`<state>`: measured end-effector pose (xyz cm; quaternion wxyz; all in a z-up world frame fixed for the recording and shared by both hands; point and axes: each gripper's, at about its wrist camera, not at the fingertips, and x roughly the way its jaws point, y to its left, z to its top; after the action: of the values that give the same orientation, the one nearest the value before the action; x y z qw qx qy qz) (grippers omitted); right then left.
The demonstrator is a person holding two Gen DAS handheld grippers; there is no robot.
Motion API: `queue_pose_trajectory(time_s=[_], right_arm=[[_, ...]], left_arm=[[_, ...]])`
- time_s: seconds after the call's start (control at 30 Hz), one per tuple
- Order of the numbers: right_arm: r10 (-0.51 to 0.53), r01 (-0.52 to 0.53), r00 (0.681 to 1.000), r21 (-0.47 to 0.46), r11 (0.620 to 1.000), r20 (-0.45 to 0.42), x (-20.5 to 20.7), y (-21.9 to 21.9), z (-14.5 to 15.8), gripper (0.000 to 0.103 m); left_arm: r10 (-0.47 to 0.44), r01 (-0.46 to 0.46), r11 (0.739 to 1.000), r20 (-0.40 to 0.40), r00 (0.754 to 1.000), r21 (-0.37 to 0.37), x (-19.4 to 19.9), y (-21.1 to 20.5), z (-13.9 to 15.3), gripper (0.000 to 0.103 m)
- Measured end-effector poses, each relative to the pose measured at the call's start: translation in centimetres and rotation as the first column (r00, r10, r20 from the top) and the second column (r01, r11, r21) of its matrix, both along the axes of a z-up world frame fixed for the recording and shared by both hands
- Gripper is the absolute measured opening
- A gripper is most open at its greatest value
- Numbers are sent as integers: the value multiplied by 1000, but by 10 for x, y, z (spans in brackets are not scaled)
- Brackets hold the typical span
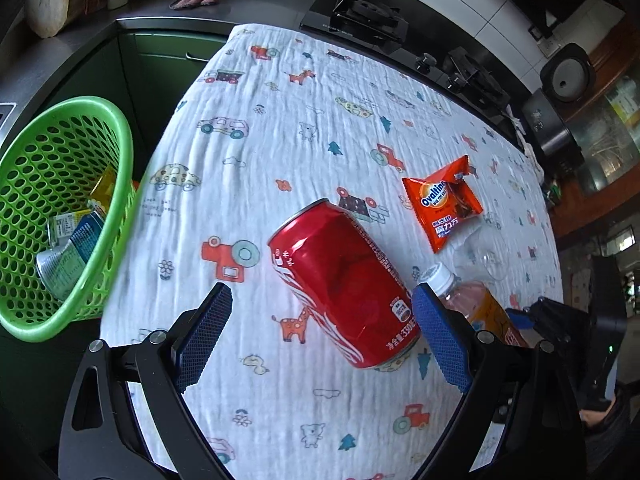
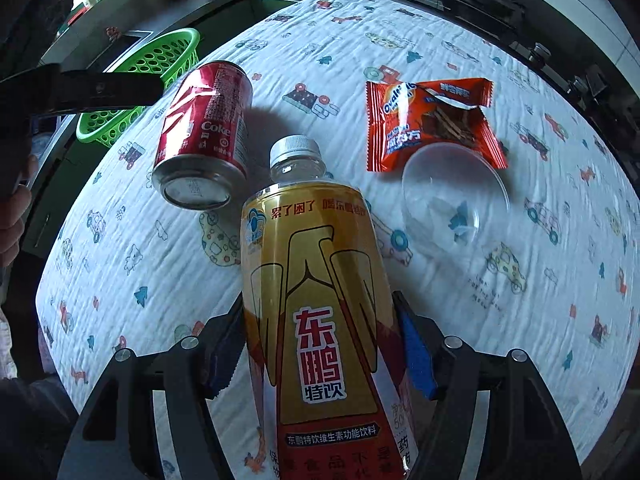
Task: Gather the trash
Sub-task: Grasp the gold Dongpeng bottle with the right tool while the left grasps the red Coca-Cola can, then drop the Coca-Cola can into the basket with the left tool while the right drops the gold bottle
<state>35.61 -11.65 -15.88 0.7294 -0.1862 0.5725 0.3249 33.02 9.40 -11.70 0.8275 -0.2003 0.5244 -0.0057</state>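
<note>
A dented red Coke can (image 1: 344,284) lies on its side on the patterned cloth, between the open fingers of my left gripper (image 1: 320,320), which hovers just above it. The can also shows in the right wrist view (image 2: 204,136). My right gripper (image 2: 320,344) is shut on a yellow-labelled drink bottle (image 2: 320,308) with a white cap, which also shows in the left wrist view (image 1: 476,304). An orange Ovaltine wrapper (image 1: 444,204) (image 2: 432,120) and a clear plastic cup (image 2: 452,192) lie beyond. A green basket (image 1: 60,216) (image 2: 140,84) at the table's left edge holds some trash.
The white cloth with cartoon cars (image 1: 280,140) covers the table. A black gas stove (image 1: 372,16) and a steel counter (image 1: 180,12) with a pink rag run behind it. A dark cabinet (image 1: 160,64) stands behind the basket.
</note>
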Motion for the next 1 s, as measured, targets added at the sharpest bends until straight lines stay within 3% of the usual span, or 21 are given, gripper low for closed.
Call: queue_pose_trajectory(time_s=[0.2,0.53,0.67,1.0], right_arm=[[-61,61,998,37,997,-2,-25,-26,9,66],[-148,147,989,84,986,1,-48,-53,22,66],[-166,165,986,97,981,-1,-52,-55,23,66],[-179,176,984,130,976,6,-62,-40,33,66]], left_arm=[[56,-59,998,-83,995,-38,24,-15,-21,90],[110,-114,993,-163,981,-18,42,-27,-40,89],[109,-114,993,-167,980,-24,39,-28,-43,82],[72,-79,996,-130,989,-49,23,-18,-32,80]])
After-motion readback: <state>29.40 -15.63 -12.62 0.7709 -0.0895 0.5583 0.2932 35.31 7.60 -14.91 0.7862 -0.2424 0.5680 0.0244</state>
